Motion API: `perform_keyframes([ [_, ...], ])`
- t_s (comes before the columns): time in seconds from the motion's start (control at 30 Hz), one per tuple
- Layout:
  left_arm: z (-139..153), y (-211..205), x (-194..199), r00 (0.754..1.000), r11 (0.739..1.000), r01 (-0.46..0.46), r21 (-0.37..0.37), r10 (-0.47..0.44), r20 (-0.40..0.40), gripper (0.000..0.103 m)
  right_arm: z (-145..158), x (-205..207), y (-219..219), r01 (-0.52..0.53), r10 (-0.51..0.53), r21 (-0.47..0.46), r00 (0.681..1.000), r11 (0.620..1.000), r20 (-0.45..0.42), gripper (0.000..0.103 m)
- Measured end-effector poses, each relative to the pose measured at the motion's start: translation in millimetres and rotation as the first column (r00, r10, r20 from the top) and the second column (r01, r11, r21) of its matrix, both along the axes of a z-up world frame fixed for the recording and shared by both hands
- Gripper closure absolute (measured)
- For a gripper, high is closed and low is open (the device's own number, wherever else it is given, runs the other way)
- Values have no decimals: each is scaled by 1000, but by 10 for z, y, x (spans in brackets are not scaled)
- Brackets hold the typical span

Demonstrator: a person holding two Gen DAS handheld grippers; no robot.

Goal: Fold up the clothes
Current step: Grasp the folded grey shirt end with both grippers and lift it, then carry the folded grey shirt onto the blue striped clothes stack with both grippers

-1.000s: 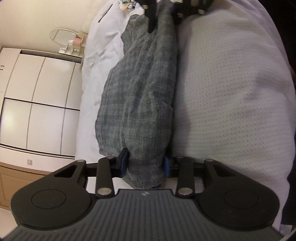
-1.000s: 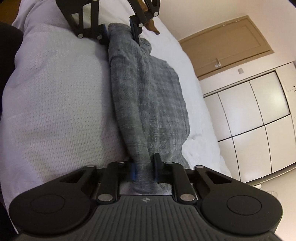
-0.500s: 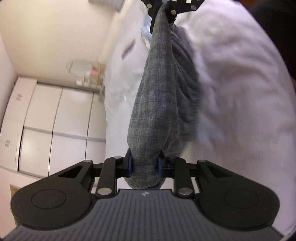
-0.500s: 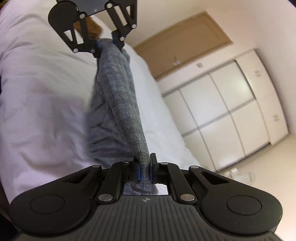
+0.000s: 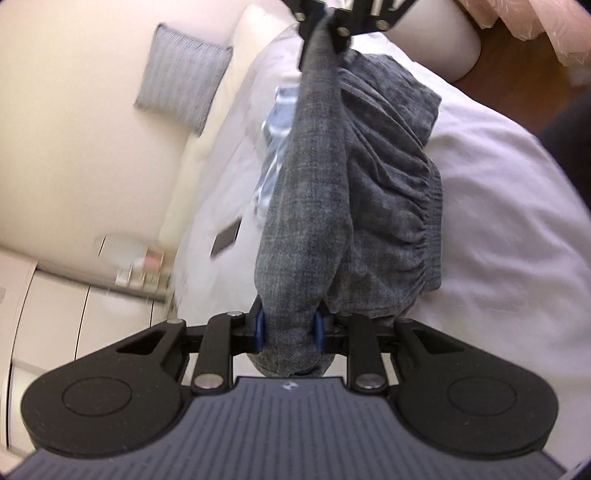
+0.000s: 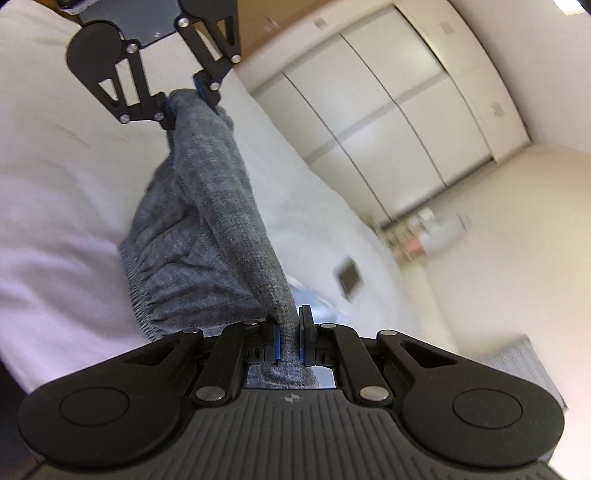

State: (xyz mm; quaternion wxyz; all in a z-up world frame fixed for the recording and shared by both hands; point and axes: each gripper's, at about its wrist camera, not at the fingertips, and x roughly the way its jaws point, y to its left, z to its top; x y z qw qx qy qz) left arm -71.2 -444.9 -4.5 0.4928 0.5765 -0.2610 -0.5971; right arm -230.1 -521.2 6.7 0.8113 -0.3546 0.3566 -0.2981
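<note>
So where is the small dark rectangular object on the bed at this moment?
The dark rectangular object lies flat on the white bedding, apart from the grey garment. In the left wrist view it sits left of the garment; in the right wrist view, right of it.

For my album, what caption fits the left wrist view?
Two grippers stretch grey trousers above a white bed.

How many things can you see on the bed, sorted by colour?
Grey: 1, the grey garment, held up by the left gripper and right gripper
Light blue: 1, a light blue cloth
Dark: 1, a small dark flat object
Total: 3, on the white bed
</note>
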Motion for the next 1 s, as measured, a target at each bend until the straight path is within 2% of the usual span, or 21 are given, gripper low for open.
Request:
perform_keyframes([
  [0.03,8,-264,-23,1000,1000,20,-3,-20,2,82,74,8,-202,29,-29,-22,1000,999,6,98],
  [0.1,120,-810,-69,999,996,41,-73,-41,1,82,236,62,-639,95,-91,-101,995,990,40,98],
  [0.2,219,-1578,-130,998,980,64,-186,-64,4,82,357,143,-1203,184,-161,-242,980,953,113,97],
  [0.27,171,-2009,-161,997,970,79,-232,-79,10,82,270,191,-1530,226,-194,-272,971,935,139,97],
  [0.33,-88,-2332,-178,996,978,93,-189,-94,2,81,34,235,-1747,244,-219,-231,967,942,129,96],
  [0.37,-293,-2422,-183,996,985,91,-148,-92,1,81,-171,256,-1816,239,-224,-201,970,950,96,97],
  [0.47,-944,-2660,-196,997,997,81,-13,-81,-1,79,-871,314,-1964,208,-214,-112,976,972,-42,98],
  [0.53,-1220,-2692,-178,996,995,90,41,-90,8,77,-1123,327,-1978,201,-208,-75,974,977,-91,97],
  [0.63,-1317,-2634,-141,993,994,110,11,-111,32,75,-1188,248,-1926,216,-220,-66,974,974,-63,89],
  [0.73,-1285,-2586,-111,992,993,119,-13,-118,48,66,-1217,135,-1813,223,-229,-96,972,970,-58,79],
  [0.8,-1278,-2549,-84,990,992,127,-25,-125,60,66,-1194,154,-1751,229,-236,-105,970,968,-60,79],
  [0.87,-1287,-2538,-94,989,991,132,-25,-130,71,72,-1315,127,-1653,234,-242,-103,967,967,-74,80],
  [0.93,-1366,-2580,-115,990,992,127,-18,-126,70,76,-1376,101,-1622,240,-247,-94,965,966,-81,88],
  [1.0,-1384,-2536,-155,991,993,119,-24,-117,57,80,-1387,64,-1594,246,-252,-84,964,966,-82,90],
])
